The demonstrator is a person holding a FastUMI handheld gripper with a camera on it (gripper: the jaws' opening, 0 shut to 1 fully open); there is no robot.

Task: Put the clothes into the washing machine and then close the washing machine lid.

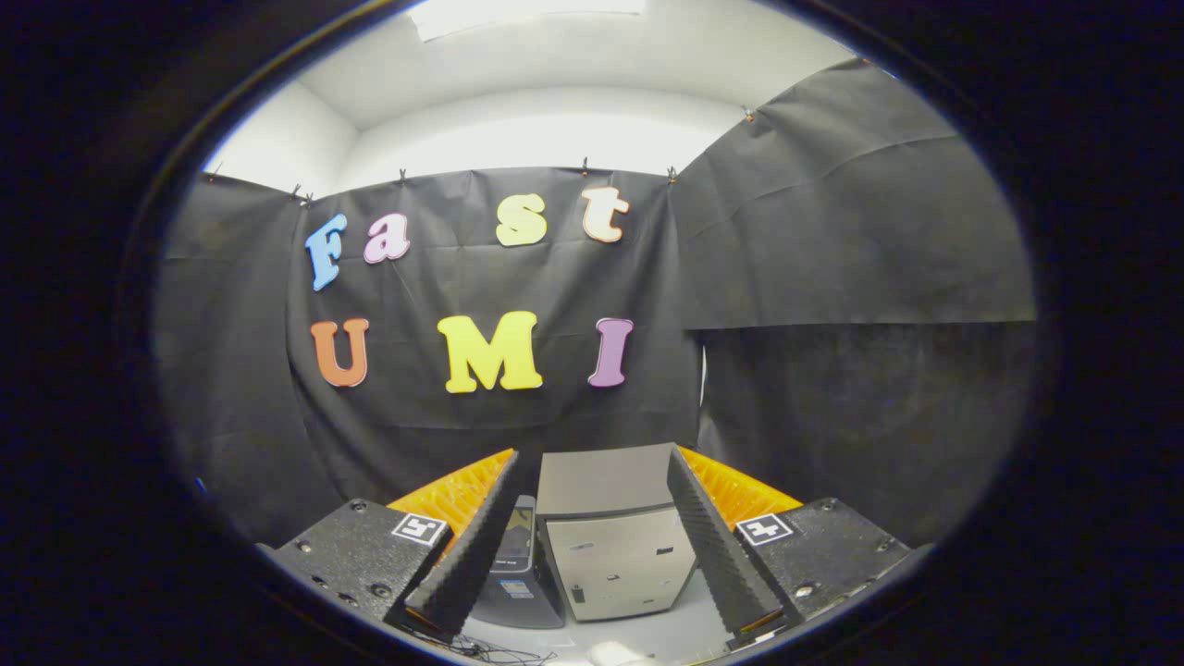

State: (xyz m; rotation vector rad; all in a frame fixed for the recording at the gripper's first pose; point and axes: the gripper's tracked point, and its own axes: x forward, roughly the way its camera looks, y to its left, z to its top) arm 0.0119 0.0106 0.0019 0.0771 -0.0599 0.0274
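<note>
A small box-shaped washing machine (620, 560) with a pale front and a grey top stands on a light surface (684, 634) below and beyond my fingers. It shows in the gap between them. My gripper (592, 458) is open, its fingers spread wide with nothing between them, and it is held well above the machine. A pale, soft-looking thing (615, 653) lies on the surface nearer to me than the machine. It is mostly cut off, so I cannot tell whether it is clothing.
A dark smaller box (518, 573) stands against the machine's left side, partly behind my left finger (472, 546). Thin cables (490, 653) lie on the surface in front of it. Black cloth walls close the booth behind and to both sides.
</note>
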